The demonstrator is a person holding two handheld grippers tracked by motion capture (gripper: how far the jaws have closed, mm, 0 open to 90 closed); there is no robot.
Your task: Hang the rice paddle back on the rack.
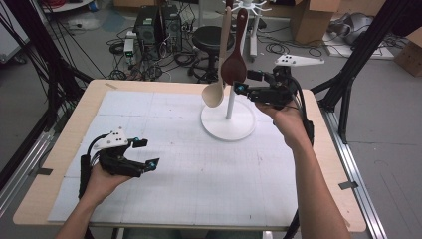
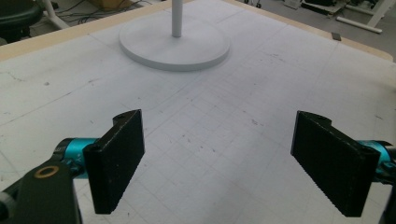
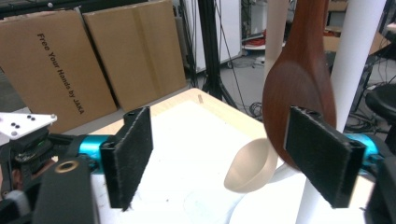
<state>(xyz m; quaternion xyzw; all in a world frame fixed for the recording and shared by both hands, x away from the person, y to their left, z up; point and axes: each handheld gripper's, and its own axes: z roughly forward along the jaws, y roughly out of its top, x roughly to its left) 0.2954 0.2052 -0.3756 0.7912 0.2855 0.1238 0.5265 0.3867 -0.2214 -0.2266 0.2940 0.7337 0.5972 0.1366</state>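
Observation:
A white stand with a round base [image 1: 228,124] and a thin pole [image 3: 355,56] stands at the back right of the mat. From its top hang a dark brown wooden spoon [image 1: 234,69] and a pale beige spoon [image 1: 214,93], bowls down. My right gripper [image 1: 247,82] is held level just right of the dark spoon's bowl. In the right gripper view its jaws [image 3: 224,154] stand open, and the dark spoon [image 3: 299,79] hangs just beyond the right jaw with the pale spoon [image 3: 252,165] lower. My left gripper [image 1: 148,153] is open over the front left of the mat, with nothing between its jaws [image 2: 217,163].
A white gridded mat [image 1: 189,164] covers the wooden table [image 1: 328,169]. Beyond the far edge are a black stool [image 1: 209,37], computer towers [image 1: 157,25], floor cables and cardboard boxes [image 3: 93,60]. Black frame legs [image 1: 358,55] rise at the right.

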